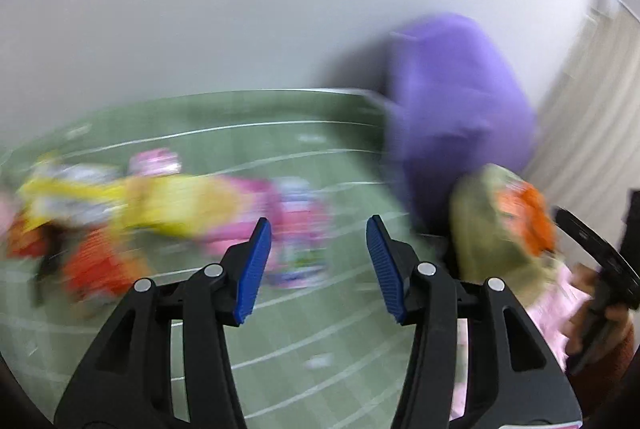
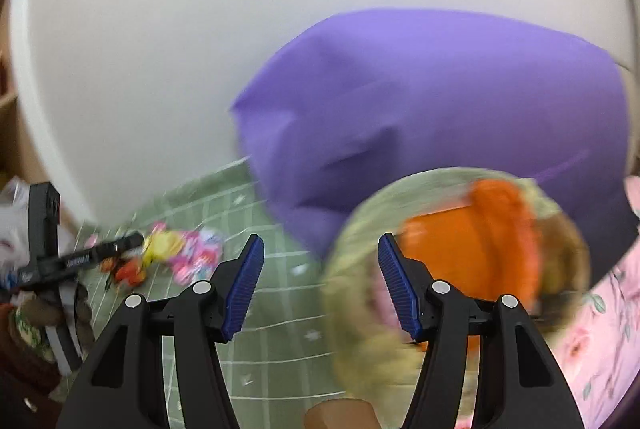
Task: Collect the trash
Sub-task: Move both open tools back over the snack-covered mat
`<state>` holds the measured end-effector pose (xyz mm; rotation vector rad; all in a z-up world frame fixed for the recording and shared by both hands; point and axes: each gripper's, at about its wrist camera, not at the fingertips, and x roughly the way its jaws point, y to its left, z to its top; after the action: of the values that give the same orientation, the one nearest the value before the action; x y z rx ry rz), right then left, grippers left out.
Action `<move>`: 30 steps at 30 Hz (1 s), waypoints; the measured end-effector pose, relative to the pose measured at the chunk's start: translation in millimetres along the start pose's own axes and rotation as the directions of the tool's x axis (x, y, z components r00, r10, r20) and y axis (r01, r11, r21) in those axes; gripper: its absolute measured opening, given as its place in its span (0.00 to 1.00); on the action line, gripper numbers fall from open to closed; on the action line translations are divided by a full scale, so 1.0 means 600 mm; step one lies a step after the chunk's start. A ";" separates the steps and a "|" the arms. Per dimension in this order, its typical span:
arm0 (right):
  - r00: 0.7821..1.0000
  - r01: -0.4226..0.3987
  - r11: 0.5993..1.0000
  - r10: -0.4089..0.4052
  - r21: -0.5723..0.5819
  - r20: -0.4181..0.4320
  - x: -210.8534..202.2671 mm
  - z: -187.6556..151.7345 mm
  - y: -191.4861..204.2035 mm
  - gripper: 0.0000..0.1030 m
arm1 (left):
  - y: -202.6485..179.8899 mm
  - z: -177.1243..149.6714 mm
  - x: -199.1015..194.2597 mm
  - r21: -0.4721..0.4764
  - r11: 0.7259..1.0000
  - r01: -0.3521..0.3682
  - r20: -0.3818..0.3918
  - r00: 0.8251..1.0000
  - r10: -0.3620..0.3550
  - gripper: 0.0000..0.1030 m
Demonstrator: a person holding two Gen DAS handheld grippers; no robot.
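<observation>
Right now both claws are empty, so the step in hand looks like the swing back toward the litter after a wrapper has gone toward the purple bag (image 2: 440,109). The left claw (image 1: 318,261) stands about half open and its jaws are easing apart, with nothing between the blue pads. The right claw (image 2: 320,285) stands wide, nothing gripped either. Just in front of the purple bag, a green-and-orange wrapper (image 2: 460,253) shows blurred beside the right claw's far finger; whether it is falling or lying there, I cannot tell.

The rest of the trash sits as one heap of wrappers (image 1: 168,213) on the green gridded surface (image 1: 320,329), well to the left of the purple bag. Blur keeps me from an exact count: one purple bag, one loose wrapper, and in the heap several pieces, yellow, pink and red-orange at least.

Next, I'd judge, the left claw has to settle over one piece at the heap's near edge and close on it alone.
</observation>
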<state>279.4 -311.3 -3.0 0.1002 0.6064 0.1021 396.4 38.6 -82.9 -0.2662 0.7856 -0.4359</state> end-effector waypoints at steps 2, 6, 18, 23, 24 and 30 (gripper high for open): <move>1.000 -0.015 0.999 0.015 -0.051 -0.010 0.019 -0.005 0.036 0.55 | 0.067 -0.015 -0.023 -0.062 0.994 -0.095 0.023 0.995 0.096 0.46; 0.995 -0.095 0.986 0.089 -0.140 -0.048 0.051 -0.021 0.108 0.55 | 0.183 -0.050 -0.069 -0.183 0.953 -0.240 0.040 0.967 0.252 0.46; 0.946 -0.288 0.916 0.226 -0.279 -0.235 0.142 -0.081 0.249 0.55 | 0.284 -0.101 -0.093 -0.189 0.936 -0.297 0.031 0.951 0.308 0.46; 0.925 -0.333 0.889 0.244 -0.313 -0.290 0.175 -0.081 0.277 0.55 | 0.293 -0.089 -0.086 -0.187 0.932 -0.310 0.030 0.947 0.321 0.46; 0.922 -0.344 0.881 0.251 -0.326 -0.295 0.181 -0.079 0.284 0.55 | 0.296 -0.088 -0.089 -0.201 0.929 -0.309 0.033 0.946 0.322 0.46; 0.887 -0.452 0.770 0.335 -0.450 -0.318 0.258 -0.045 0.389 0.55 | 0.294 -0.095 -0.111 -0.240 0.909 -0.342 0.012 0.935 0.355 0.46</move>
<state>374.9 -59.4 -83.6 -0.3136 0.7555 0.6976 362.2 221.2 -148.9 -0.3485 0.8117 0.0040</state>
